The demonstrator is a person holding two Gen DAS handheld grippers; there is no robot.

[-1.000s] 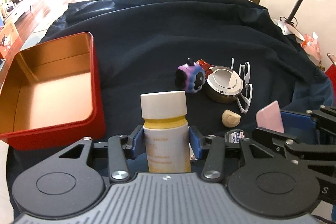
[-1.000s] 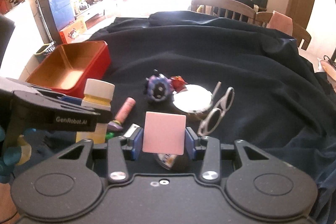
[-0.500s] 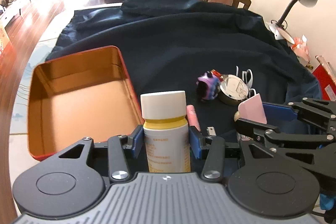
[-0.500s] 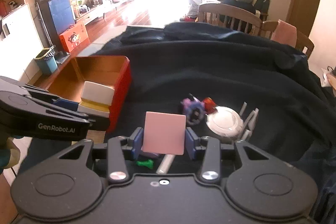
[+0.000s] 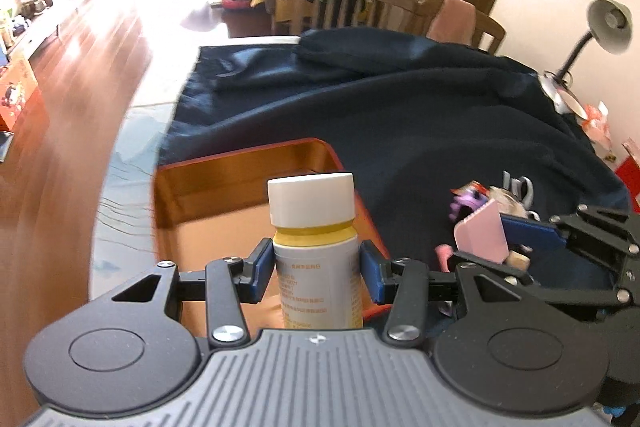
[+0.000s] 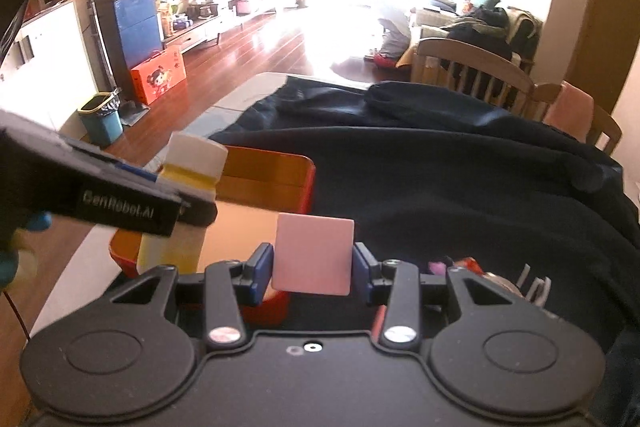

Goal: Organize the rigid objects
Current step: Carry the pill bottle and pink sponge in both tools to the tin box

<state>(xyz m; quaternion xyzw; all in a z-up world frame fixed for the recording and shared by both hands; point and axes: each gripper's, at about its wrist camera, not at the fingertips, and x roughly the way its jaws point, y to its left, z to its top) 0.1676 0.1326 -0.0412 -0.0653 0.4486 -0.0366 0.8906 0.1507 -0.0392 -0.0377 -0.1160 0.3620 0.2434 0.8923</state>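
Left claw (image 5: 317, 275) is clamped on the pill bottle (image 5: 316, 259), blue pads pressing both sides of its white-and-yellow body, white cap standing upright above them. The bottle hangs right in front of the open red tin (image 5: 240, 211), whose orange inside shows behind and below it. Over on the right, the right claw (image 6: 313, 269) is gripping a flat pink card (image 6: 313, 254), pads squeezed against both its edges, the card upright and facing the camera. From that side the bottle sits up at the left, over the tin's near corner, and the card is just beside the tin's near rim. The tin rests at the left end of the surface, on a dark blue cloth (image 5: 420, 115). Further right on the cloth lies a small cluster: a purple toy (image 5: 464, 205), a round metal case, white glasses.
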